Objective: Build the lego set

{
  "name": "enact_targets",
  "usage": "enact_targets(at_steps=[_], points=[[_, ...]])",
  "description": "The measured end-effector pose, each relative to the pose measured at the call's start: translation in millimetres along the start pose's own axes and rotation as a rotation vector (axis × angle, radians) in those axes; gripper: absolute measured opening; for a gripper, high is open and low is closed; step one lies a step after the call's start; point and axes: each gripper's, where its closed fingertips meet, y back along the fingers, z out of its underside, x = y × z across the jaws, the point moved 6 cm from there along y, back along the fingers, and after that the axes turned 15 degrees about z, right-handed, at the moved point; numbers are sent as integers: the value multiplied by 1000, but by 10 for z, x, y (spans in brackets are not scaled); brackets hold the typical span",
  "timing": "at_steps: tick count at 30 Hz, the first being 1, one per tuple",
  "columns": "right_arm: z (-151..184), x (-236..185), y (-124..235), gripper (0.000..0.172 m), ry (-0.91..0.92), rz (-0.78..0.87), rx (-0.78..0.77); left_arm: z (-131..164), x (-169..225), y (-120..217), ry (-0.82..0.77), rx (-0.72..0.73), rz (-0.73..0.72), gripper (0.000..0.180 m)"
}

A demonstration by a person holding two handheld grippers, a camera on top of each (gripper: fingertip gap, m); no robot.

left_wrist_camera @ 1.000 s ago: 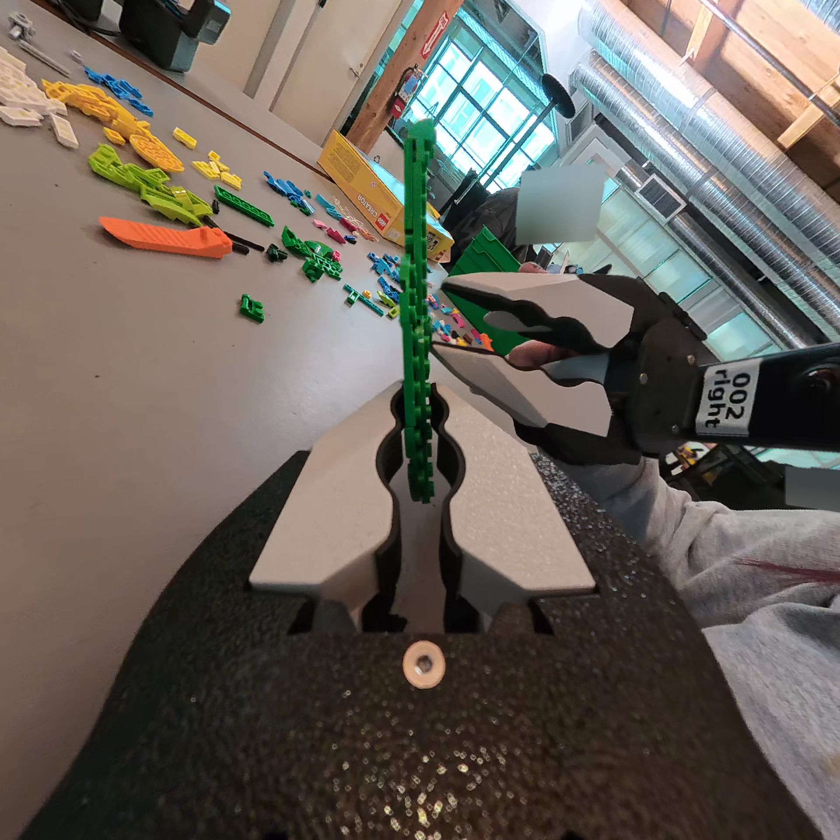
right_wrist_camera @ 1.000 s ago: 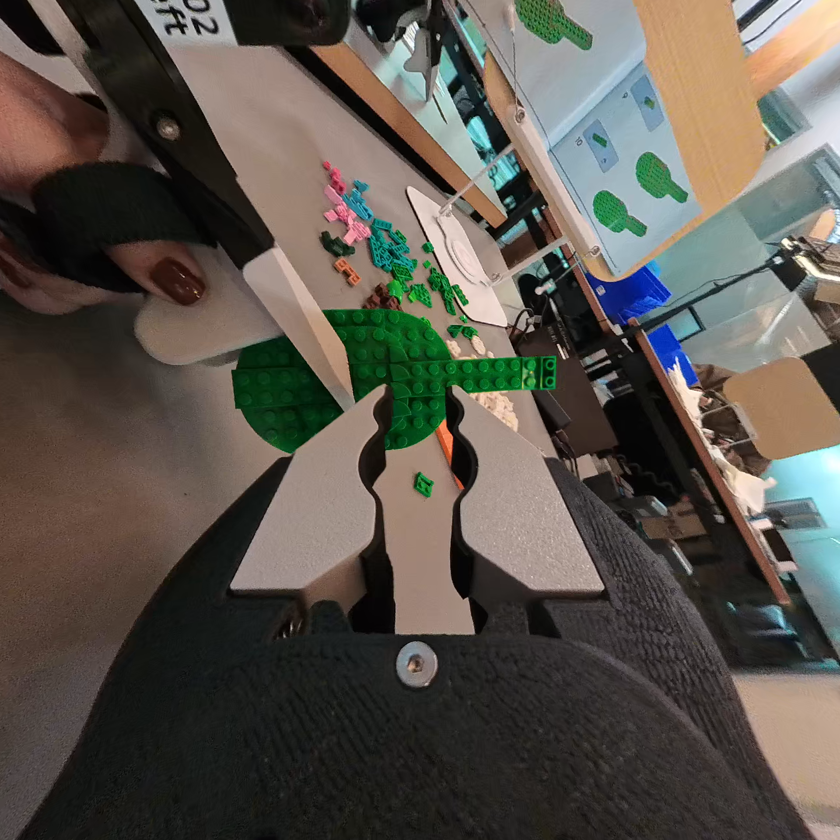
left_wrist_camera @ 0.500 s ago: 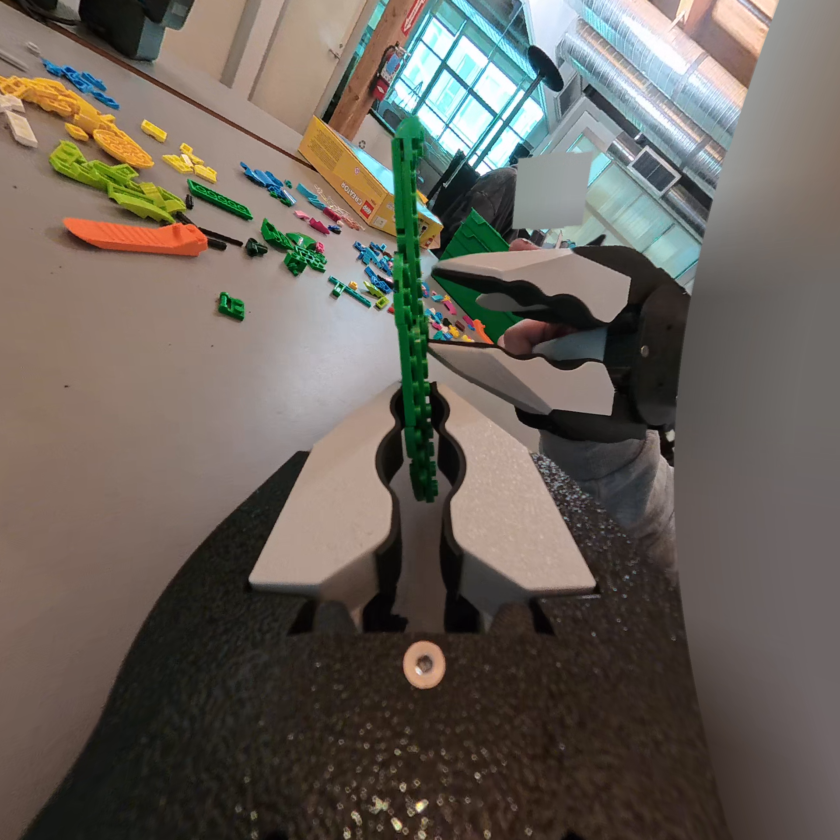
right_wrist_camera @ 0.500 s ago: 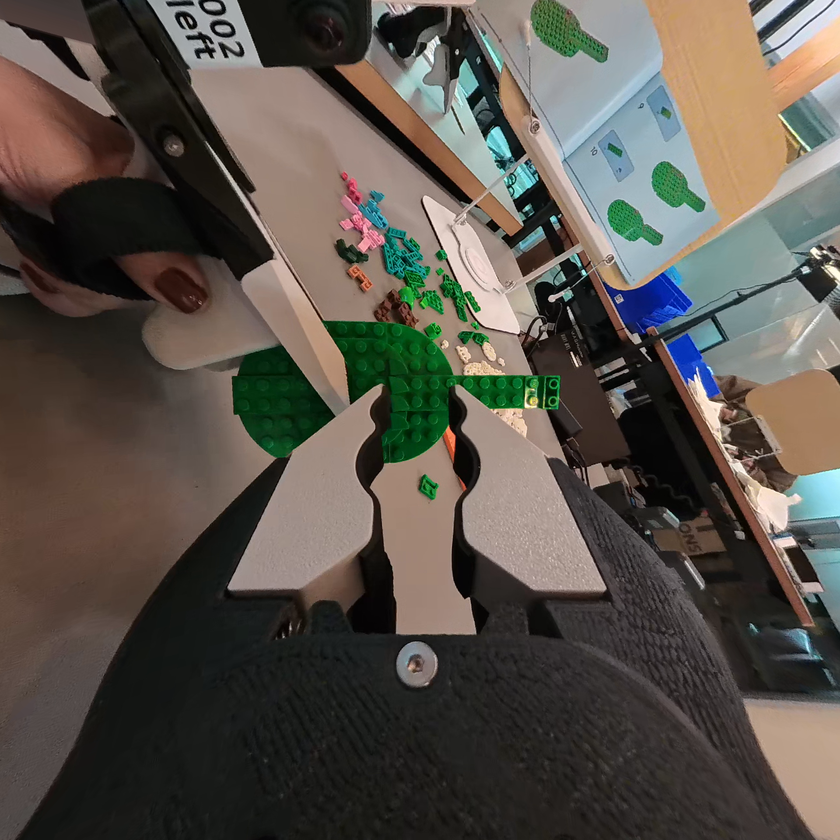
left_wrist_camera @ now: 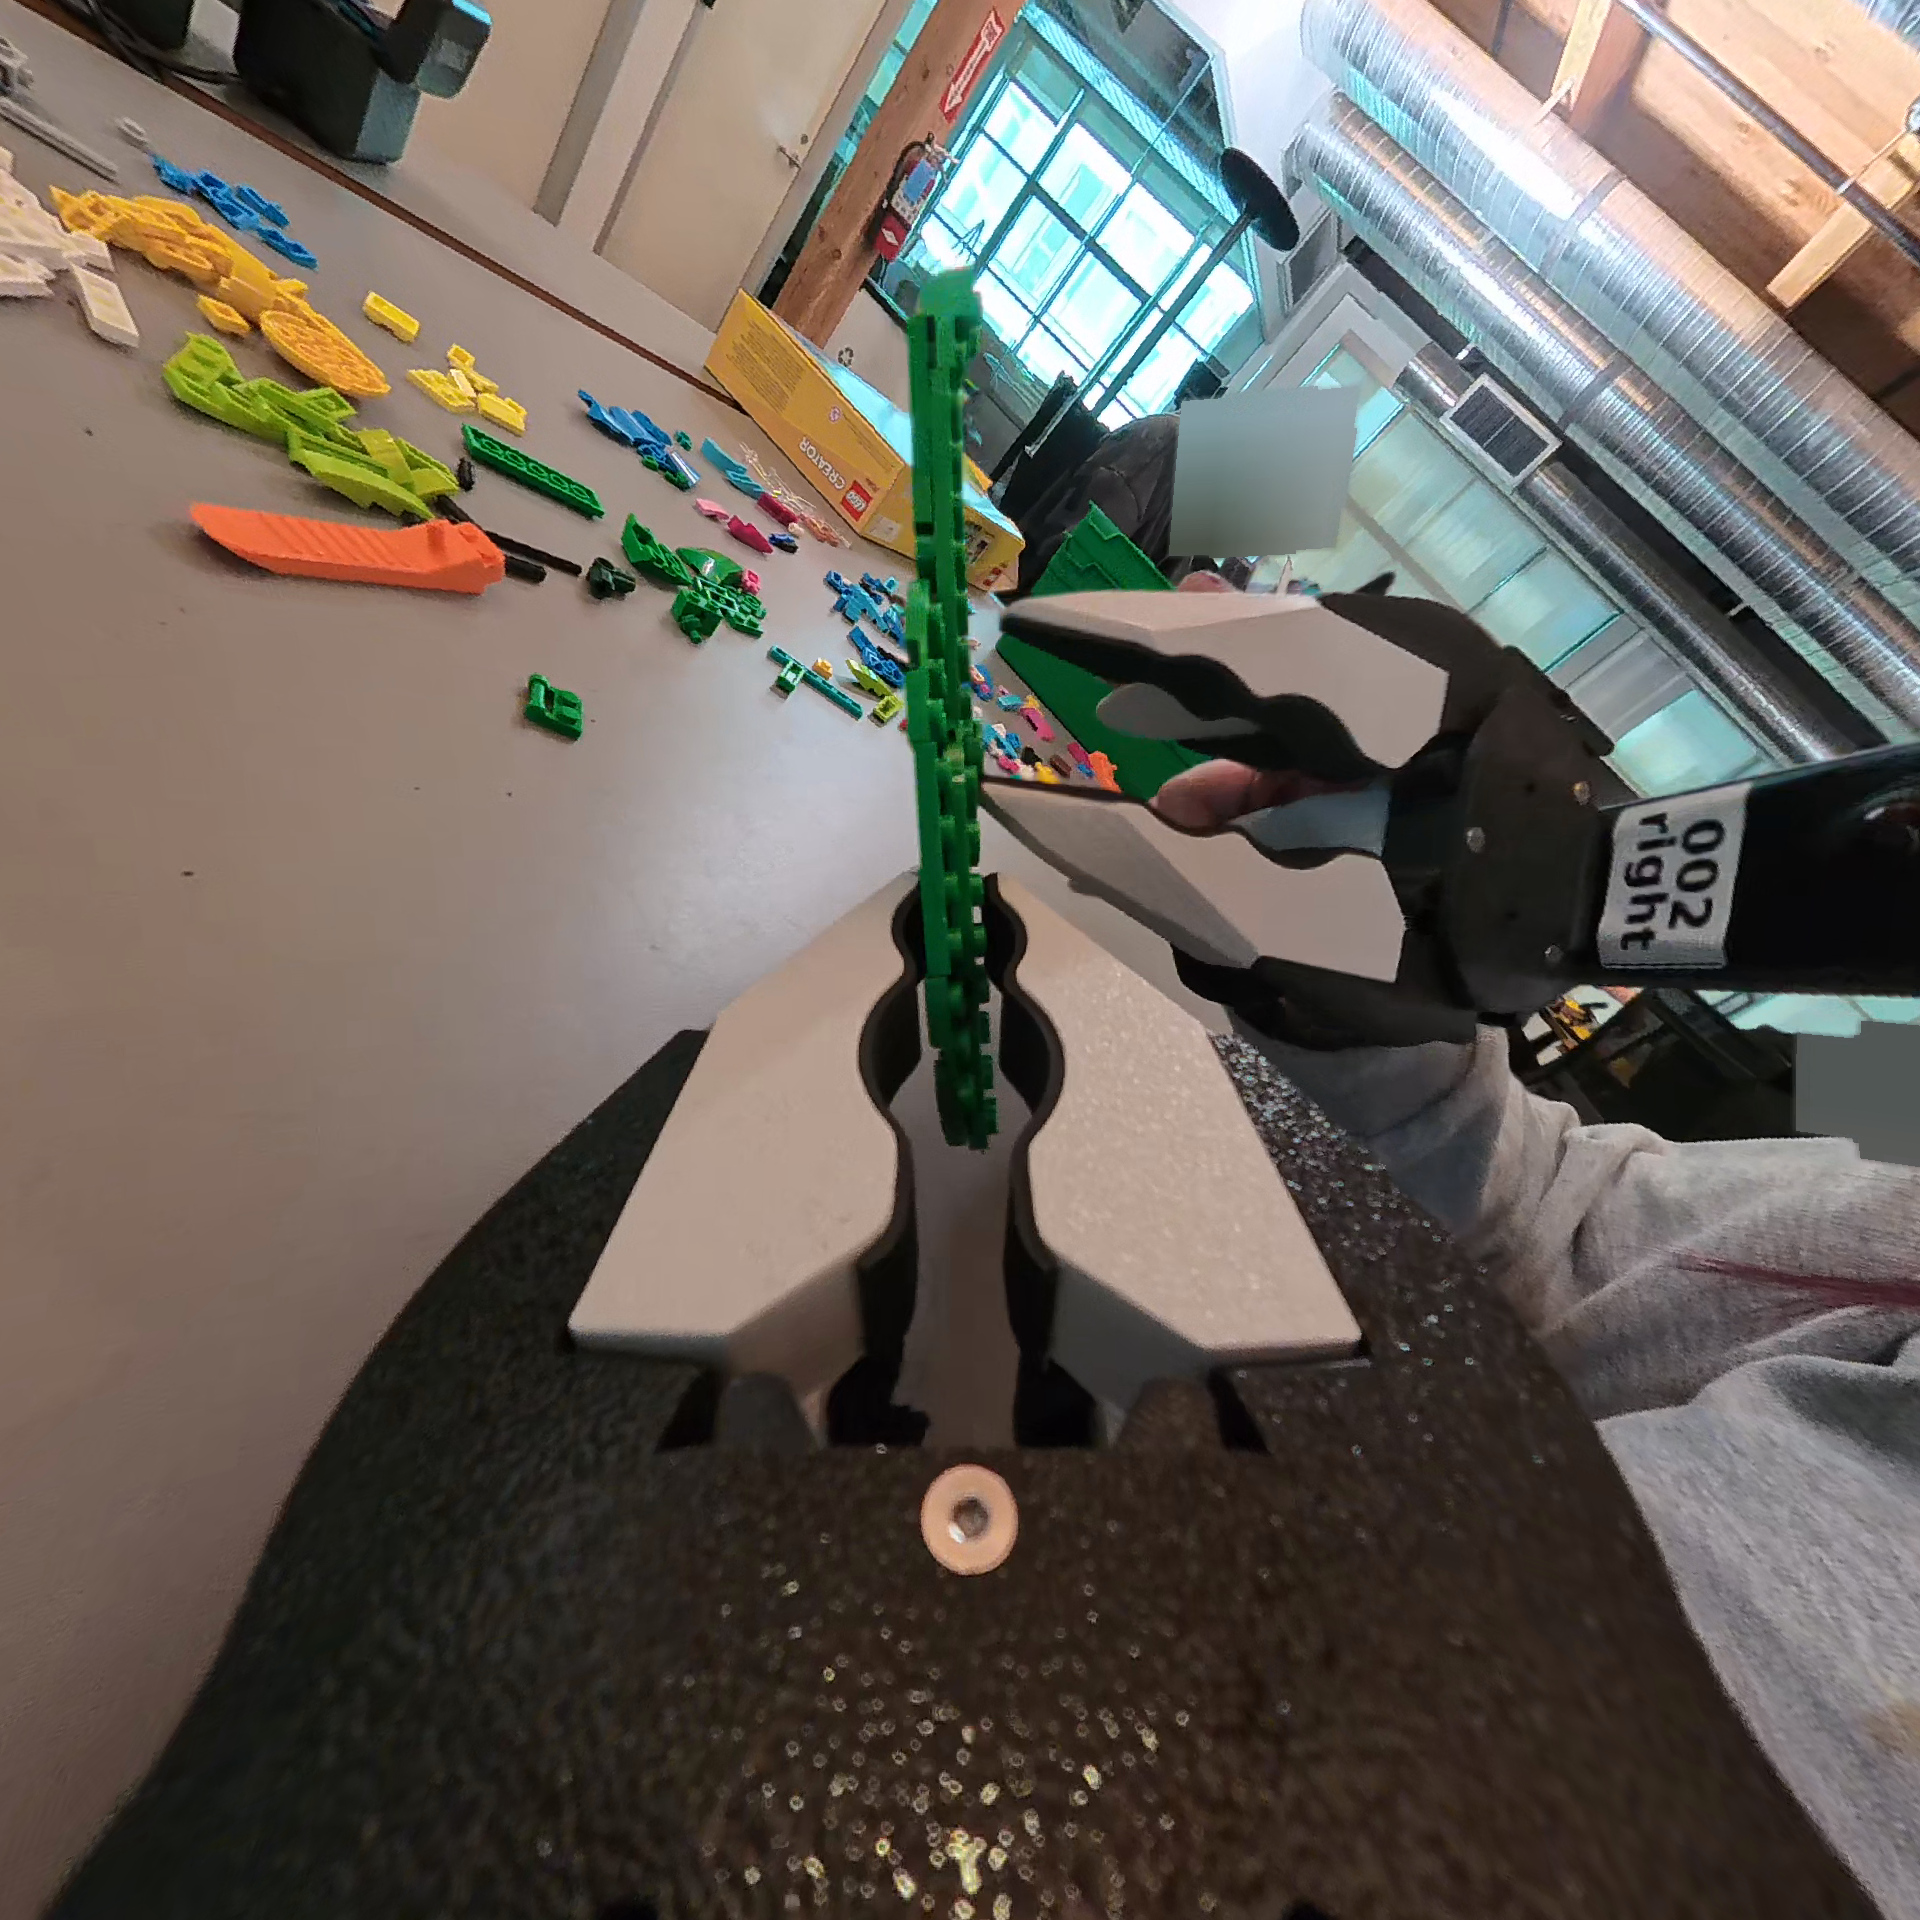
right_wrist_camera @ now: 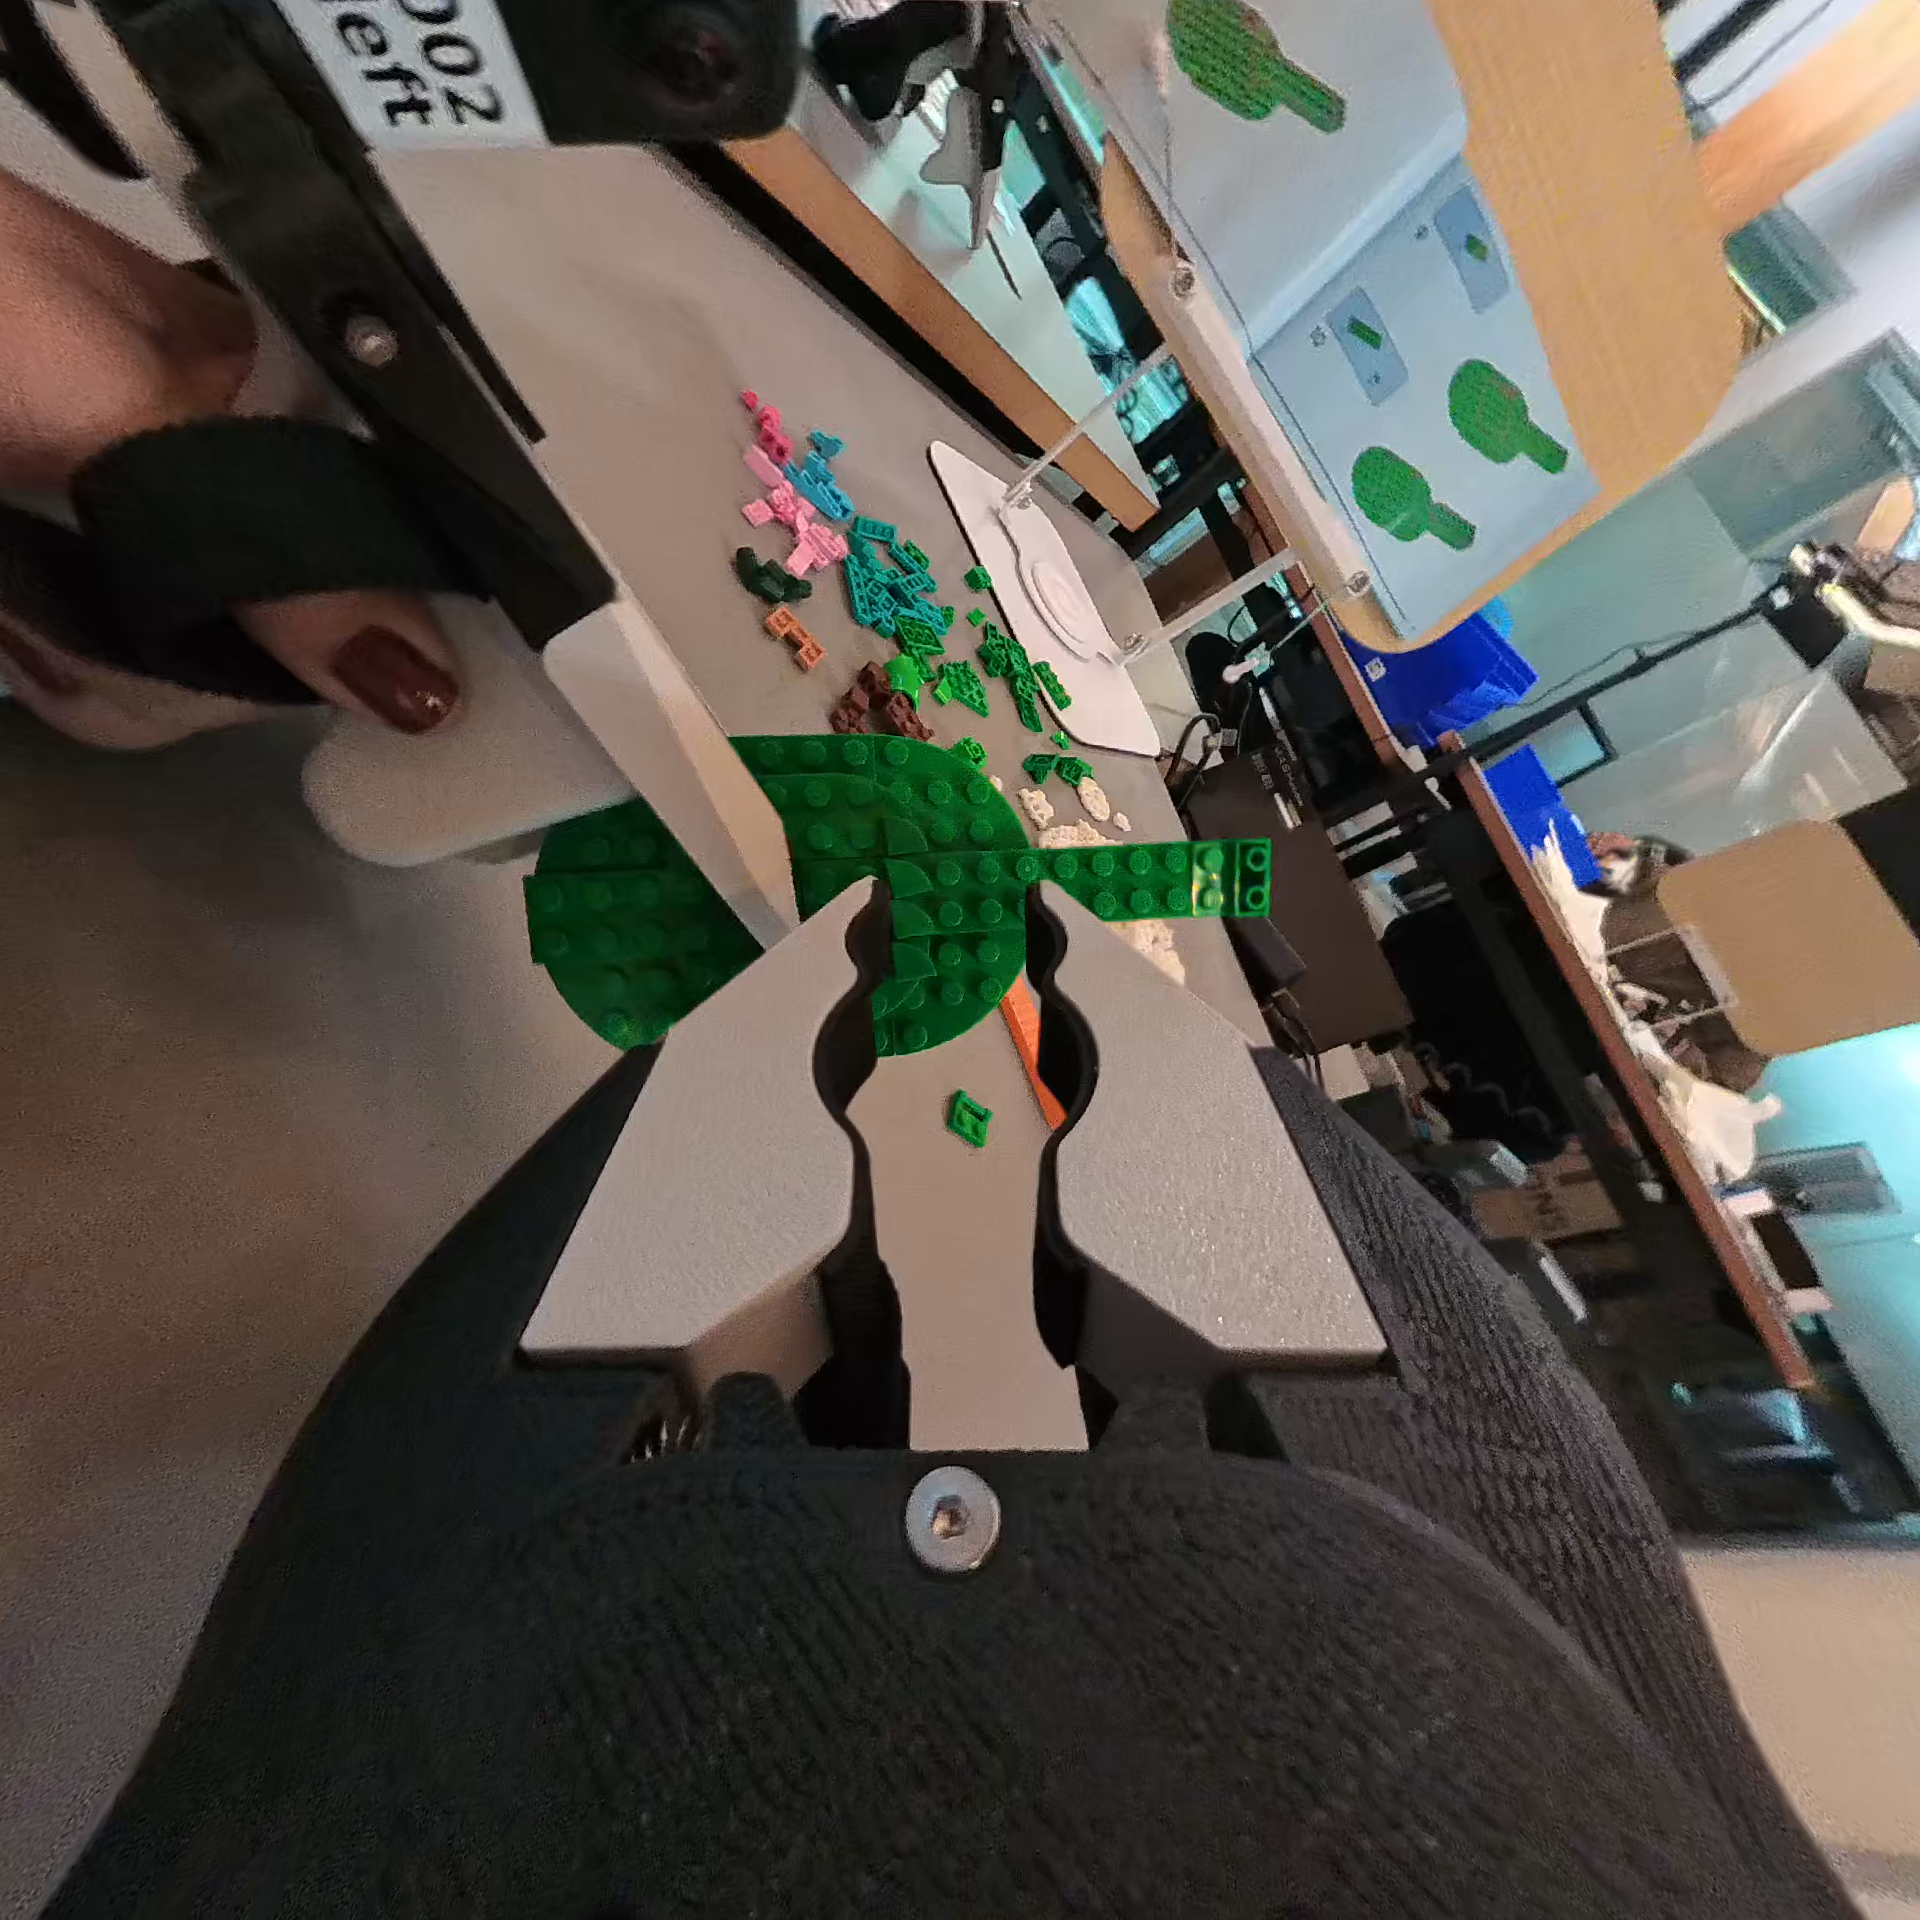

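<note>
My left gripper (left_wrist_camera: 951, 894) is shut on a green brick assembly (left_wrist_camera: 940, 623), a round plate with a long stem, and holds it edge-on above the grey table (left_wrist_camera: 312, 935). In the right wrist view the assembly (right_wrist_camera: 914, 821) shows face-on, with one of the left gripper's fingers (right_wrist_camera: 675, 748) lying across it. My right gripper (right_wrist_camera: 956, 894) is open, and its tips are close to the studded face near the base of the stem. In the left wrist view the right gripper (left_wrist_camera: 992, 707) comes in from the right with its jaws apart and nothing between them.
Loose bricks in several colours lie on the table, with an orange brick separator (left_wrist_camera: 343, 545), a small green piece (left_wrist_camera: 553, 707) and a yellow box (left_wrist_camera: 831, 447). An instruction sheet (right_wrist_camera: 1403, 312) stands on a clear holder with a white base (right_wrist_camera: 1039, 613). A person sits behind. The tips of both grippers are at nearly the same place. The small green piece (left_wrist_camera: 553, 707) sits 12 cm or so from the ends of my left fingers. My right wrist view (right_wrist_camera: 964, 1109) looks at it from another angle.
My left gripper keeps its hold on the green assembly. My right gripper stays at the plate's face with its jaws a touch wider. Both views have tilted slightly.
</note>
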Motion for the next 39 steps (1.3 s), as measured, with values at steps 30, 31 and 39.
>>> enact_targets(at_steps=[30, 31, 39], points=[[-30, 266, 92, 31, -146, 172, 169, -90, -95, 84, 159, 79, 72, 5], [26, 358, 115, 30, -148, 258, 207, -118, -128, 111, 188, 83, 91, 5], [493, 476, 104, 23, -71, 559, 194, -279, -253, 296, 423, 156, 303, 5]])
